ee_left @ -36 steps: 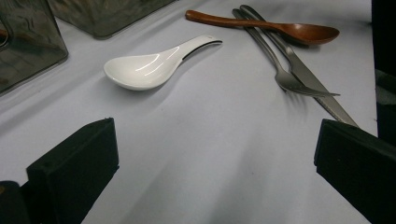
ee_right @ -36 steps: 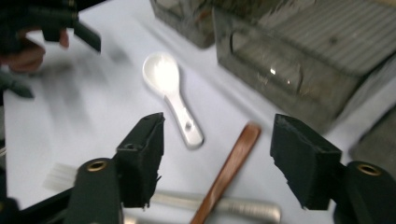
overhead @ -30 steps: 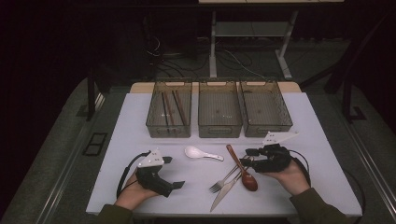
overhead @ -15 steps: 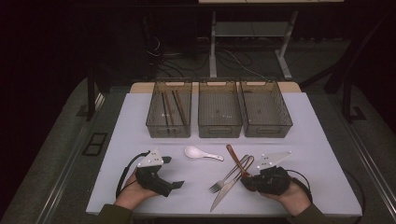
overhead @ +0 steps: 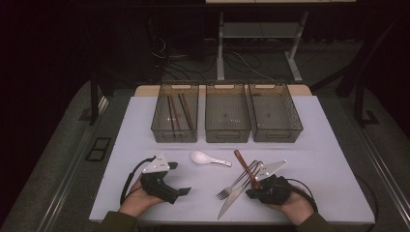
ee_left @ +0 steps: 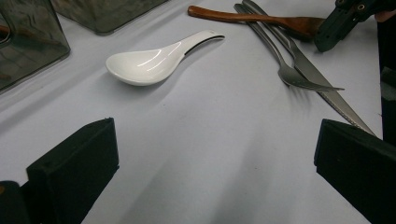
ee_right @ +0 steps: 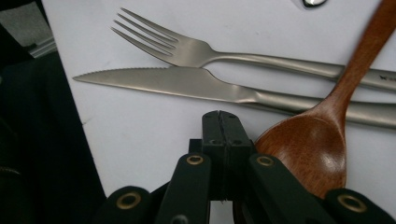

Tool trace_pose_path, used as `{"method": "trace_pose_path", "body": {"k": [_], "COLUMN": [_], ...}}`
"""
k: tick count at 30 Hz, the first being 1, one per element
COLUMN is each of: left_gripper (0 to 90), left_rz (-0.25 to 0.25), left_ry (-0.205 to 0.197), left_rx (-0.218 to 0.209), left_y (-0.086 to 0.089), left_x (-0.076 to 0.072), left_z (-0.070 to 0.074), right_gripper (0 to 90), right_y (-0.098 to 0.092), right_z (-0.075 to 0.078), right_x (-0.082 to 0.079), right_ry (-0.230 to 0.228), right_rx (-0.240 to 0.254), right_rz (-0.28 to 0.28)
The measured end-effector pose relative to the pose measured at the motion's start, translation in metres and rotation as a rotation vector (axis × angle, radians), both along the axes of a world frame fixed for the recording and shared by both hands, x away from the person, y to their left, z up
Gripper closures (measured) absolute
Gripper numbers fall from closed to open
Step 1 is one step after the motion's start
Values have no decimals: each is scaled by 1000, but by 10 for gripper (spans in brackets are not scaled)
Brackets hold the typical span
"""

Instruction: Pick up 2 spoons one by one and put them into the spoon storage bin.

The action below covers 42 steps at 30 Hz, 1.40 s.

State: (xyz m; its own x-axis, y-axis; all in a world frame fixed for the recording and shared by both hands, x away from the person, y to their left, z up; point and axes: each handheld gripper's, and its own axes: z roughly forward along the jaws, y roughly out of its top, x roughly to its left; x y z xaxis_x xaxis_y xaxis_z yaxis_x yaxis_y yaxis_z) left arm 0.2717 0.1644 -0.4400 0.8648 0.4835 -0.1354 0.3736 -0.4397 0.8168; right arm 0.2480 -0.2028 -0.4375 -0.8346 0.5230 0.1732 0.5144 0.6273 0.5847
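1. While the right gripper (ee_right: 219, 122) rests low on the desk (overhead: 329, 159), its jaws are clenched tight together with nothing between them. They have just been closing, and they closed on empty air.
2. Just to the right of those jaws, in the right gripper view, lies the bowl of the wooden spoon (ee_right: 312, 154). It sits right beside the jaws, but the jaws do not hold it.
3. Past the jaws lie the knife (ee_right: 187, 85) and the fork (ee_right: 196, 50), side by side. The spoon handle crosses over their handles.
4. I think the jaws are shut so they can nudge or point at the spoon. That is only a guess.
5. The left gripper (ee_left: 215, 154) has its jaws wide open and released, with only bare desk between them. It seems to be waiting its turn.
6. Farther off from it lies the white spoon (ee_left: 154, 58), alone and easy to reach.
7. Three bins (overhead: 227, 130) stand in a row at the far side. The left bin (overhead: 162, 130) has dark sticks in it, so the cutlery may be going into bins.
8. Both hands lie flat and low at the near edge, the right hand (overhead: 285, 203) turned inward toward the cutlery.
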Motion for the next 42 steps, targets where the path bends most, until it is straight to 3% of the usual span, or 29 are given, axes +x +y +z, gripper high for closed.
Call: {"method": "trace_pose_path", "body": {"k": [14, 27, 35, 42], "left_gripper": [0, 0, 0, 0], "left_rz": [0, -3, -2, -2], "left_ry": [-2, -5, -5, -3], "left_rx": [-2, 2, 1, 0], "left_y": [0, 0, 0, 0], "left_x": [-1, -1, -1, 0], "left_z": [0, 0, 0, 0], "right_gripper": [900, 899, 899, 862], "right_y": [-26, -39, -50, -55], "right_z": [2, 2, 2, 15], "right_x": [11, 18, 23, 19], "right_ry": [-8, -28, -26, -42], "right_rx": [-23, -63, -62, 30], "right_rz": [-84, -125, -144, -131]}}
